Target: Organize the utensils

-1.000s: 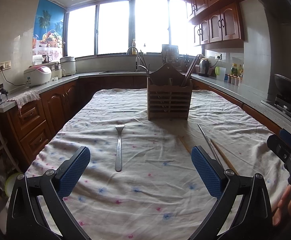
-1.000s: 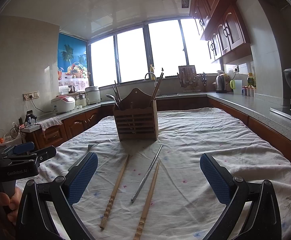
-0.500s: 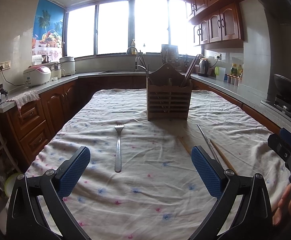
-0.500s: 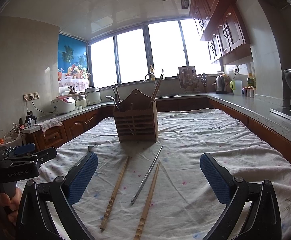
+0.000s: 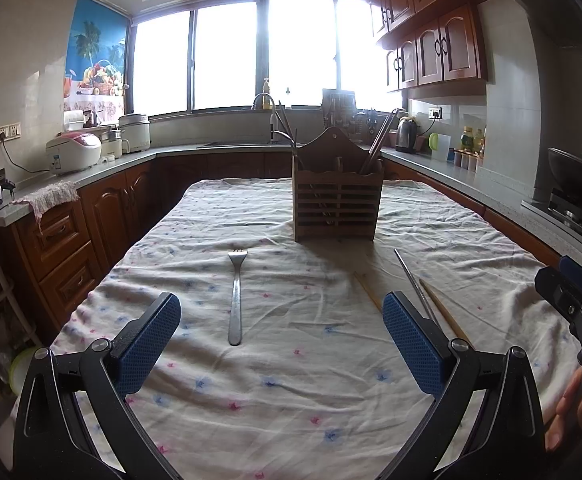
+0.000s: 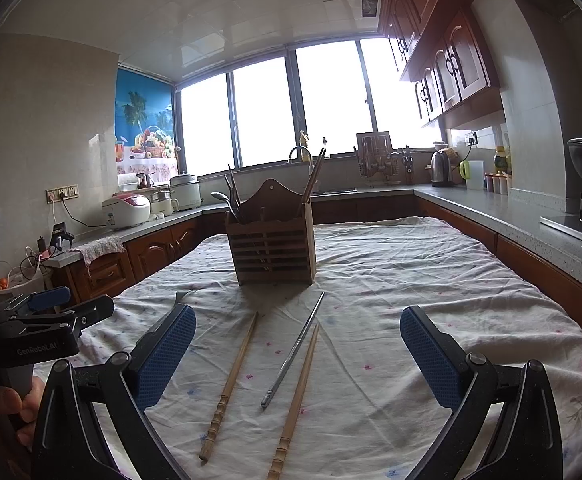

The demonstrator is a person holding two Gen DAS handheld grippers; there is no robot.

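Hovering spread wide and empty, the left gripper (image 5: 281,342) frames a silver metal fork (image 5: 236,296) lying lengthwise on the flowered white tablecloth (image 5: 291,392), tines towards the slatted wooden utensil holder (image 5: 337,196); bare cloth surrounds it; likewise gaping and empty, the right gripper (image 6: 297,354) faces two bamboo chopsticks (image 6: 231,384) flanking a metal chopstick (image 6: 293,350), all pointing roughly holderwards.

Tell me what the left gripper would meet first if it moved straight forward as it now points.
Probably the fork, lying on the tablecloth just ahead of the open left gripper; beyond it stands the wooden utensil holder. Height above the cloth is unclear.
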